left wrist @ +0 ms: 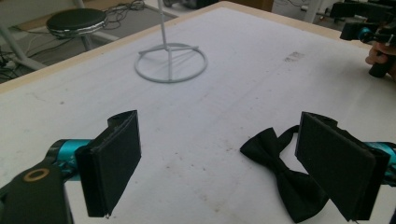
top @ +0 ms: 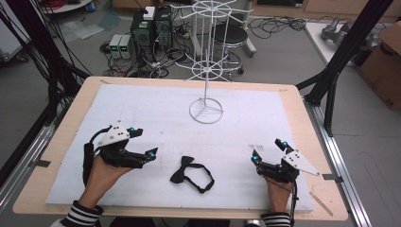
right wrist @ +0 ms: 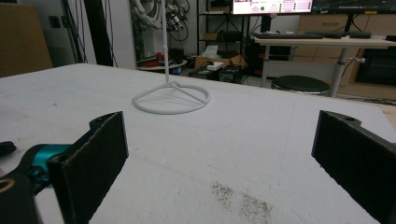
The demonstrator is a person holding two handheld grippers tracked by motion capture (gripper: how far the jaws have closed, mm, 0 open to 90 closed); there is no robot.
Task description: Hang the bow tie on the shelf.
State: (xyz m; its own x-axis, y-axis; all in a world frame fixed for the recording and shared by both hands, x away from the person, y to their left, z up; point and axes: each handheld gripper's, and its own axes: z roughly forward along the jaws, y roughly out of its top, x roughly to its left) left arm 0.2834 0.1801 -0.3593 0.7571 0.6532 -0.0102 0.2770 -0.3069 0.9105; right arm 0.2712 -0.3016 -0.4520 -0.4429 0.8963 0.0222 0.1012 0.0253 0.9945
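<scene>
A black bow tie (top: 189,172) with its strap lies flat on the white mat (top: 246,118), near the front and between both hands. In the left gripper view the bow tie (left wrist: 275,172) rests just inside the right-hand jaw. My left gripper (top: 144,142) (left wrist: 233,168) is open, low over the mat to the left of the tie, with nothing between its jaws. To the right of the tie, my right gripper (top: 267,150) (right wrist: 219,163) stands open and empty. A white wire rack (top: 206,111) rises on its ring base (left wrist: 170,63) (right wrist: 170,99) at the back middle.
The mat covers a wooden table (top: 302,118). Black frame posts (top: 340,56) stand at both sides. Behind the table are a stool (top: 231,35), computer boxes (top: 151,28) with cables on the floor, and a cardboard box (top: 385,66) at the right.
</scene>
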